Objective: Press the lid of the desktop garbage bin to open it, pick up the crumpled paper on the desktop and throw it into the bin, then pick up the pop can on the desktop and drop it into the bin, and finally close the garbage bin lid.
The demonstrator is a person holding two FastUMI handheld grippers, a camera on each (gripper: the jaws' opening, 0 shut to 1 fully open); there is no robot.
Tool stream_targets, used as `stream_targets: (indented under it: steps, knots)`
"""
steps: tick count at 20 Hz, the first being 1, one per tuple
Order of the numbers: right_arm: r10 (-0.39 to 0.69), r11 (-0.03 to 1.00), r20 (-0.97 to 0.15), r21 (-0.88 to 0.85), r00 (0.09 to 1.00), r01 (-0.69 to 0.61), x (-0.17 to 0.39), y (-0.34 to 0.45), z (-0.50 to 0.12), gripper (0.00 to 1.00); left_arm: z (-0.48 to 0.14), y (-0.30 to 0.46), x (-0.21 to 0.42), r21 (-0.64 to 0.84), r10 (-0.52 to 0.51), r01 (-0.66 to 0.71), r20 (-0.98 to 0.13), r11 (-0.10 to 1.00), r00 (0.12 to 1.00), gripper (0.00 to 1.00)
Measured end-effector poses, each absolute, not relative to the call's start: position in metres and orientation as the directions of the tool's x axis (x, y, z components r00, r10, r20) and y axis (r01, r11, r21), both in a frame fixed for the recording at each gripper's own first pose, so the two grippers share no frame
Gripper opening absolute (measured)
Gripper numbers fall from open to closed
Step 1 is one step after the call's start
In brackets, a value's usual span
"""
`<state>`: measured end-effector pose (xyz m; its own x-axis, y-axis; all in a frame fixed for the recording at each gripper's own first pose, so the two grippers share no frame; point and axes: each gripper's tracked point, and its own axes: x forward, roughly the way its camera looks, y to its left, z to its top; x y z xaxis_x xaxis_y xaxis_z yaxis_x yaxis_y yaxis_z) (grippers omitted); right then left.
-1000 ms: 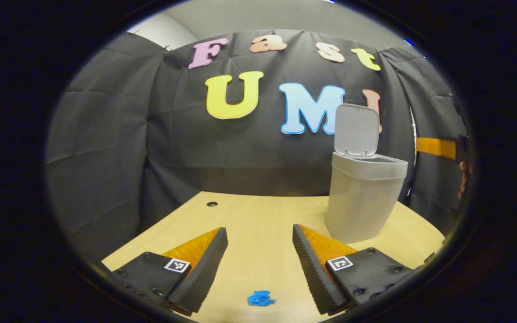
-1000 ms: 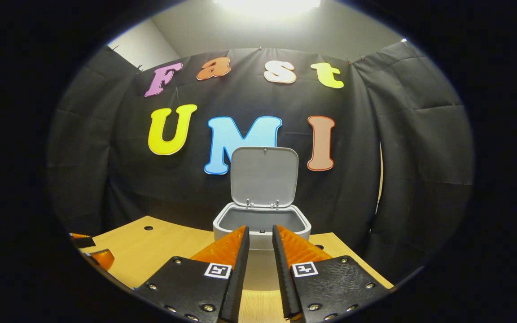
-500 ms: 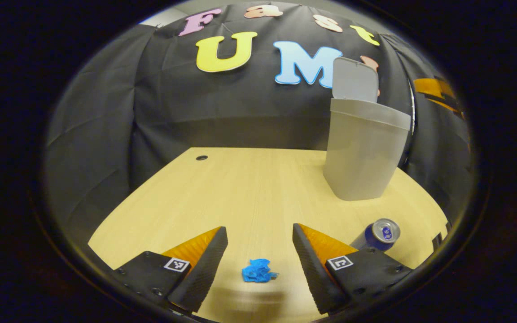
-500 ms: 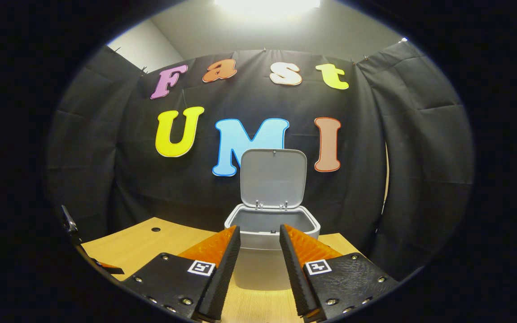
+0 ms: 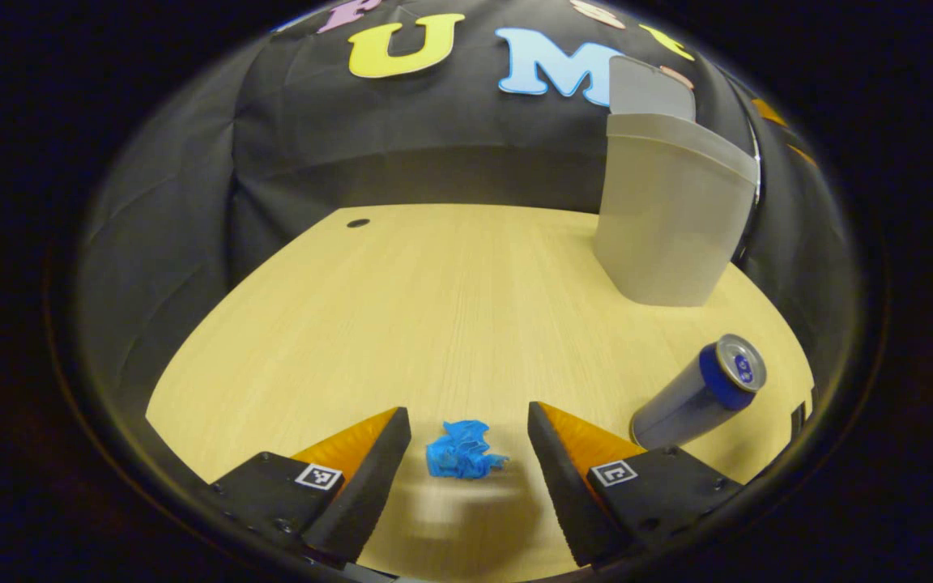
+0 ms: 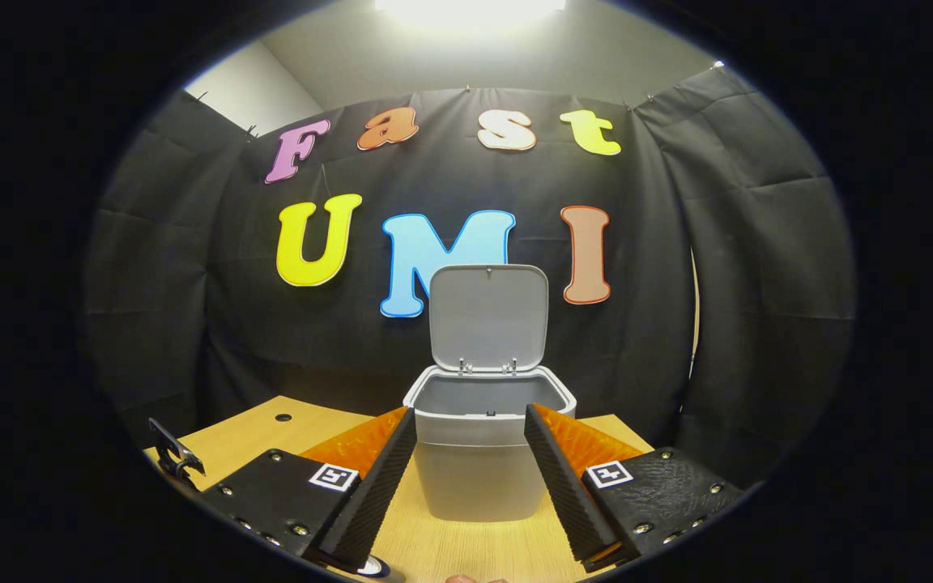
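The left gripper (image 5: 462, 441) has dropped toward the pale wooden desktop (image 5: 434, 308); its spread, empty fingers now flank the crumpled blue paper (image 5: 460, 449) without touching. The blue-and-silver pop can (image 5: 697, 393) stands just right. The right gripper (image 6: 470, 453) has opened wider, holding nothing, before the grey plastic bin (image 6: 479, 465), whose lid (image 6: 489, 317) stays upright.

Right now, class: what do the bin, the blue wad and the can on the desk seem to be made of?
Bin: probably moulded plastic, matt grey, smooth walls, thin hinged lid.
Blue wad: likely crumpled paper or tissue, sharp irregular creases, no shine.
Can: apparently metal, shiny silvery top with blue rim, sheen along its side.
Desk: pale wood-grain surface, possibly laminate.
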<state>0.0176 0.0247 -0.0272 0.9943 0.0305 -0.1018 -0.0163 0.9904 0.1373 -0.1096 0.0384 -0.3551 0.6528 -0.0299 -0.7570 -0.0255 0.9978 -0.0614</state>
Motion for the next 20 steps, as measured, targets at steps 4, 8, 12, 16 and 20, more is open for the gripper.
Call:
stream_targets:
  steps: [4, 8, 12, 16, 20]
  knots:
    - [0.047, 0.987, -0.139, 0.16, 0.989, -0.024, 0.019, 0.027, -0.035, 0.87, -0.374, 0.039, -0.116, -0.063, -0.03, -0.034, -0.794, 0.997, 0.608, 0.96]
    - [0.06, 0.985, -0.159, 0.172, 0.986, -0.032, 0.02, 0.029, -0.042, 0.87, -0.385, 0.044, -0.12, -0.066, -0.027, -0.045, -0.808, 0.997, 0.589, 0.96]
    - [0.069, 0.984, -0.166, 0.171, 0.984, -0.04, 0.021, 0.03, -0.045, 0.87, -0.388, 0.052, -0.119, -0.059, -0.008, -0.068, -0.81, 0.996, 0.587, 0.92]
    - [0.085, 0.985, -0.176, 0.163, 0.981, -0.056, 0.021, 0.032, -0.048, 0.87, -0.389, 0.057, -0.117, -0.055, 0.007, -0.086, -0.804, 0.995, 0.594, 0.72]
    - [0.089, 0.985, -0.179, 0.161, 0.98, -0.061, 0.019, 0.033, -0.05, 0.87, -0.387, 0.051, -0.118, -0.073, -0.013, -0.077, -0.8, 0.994, 0.6, 0.42]
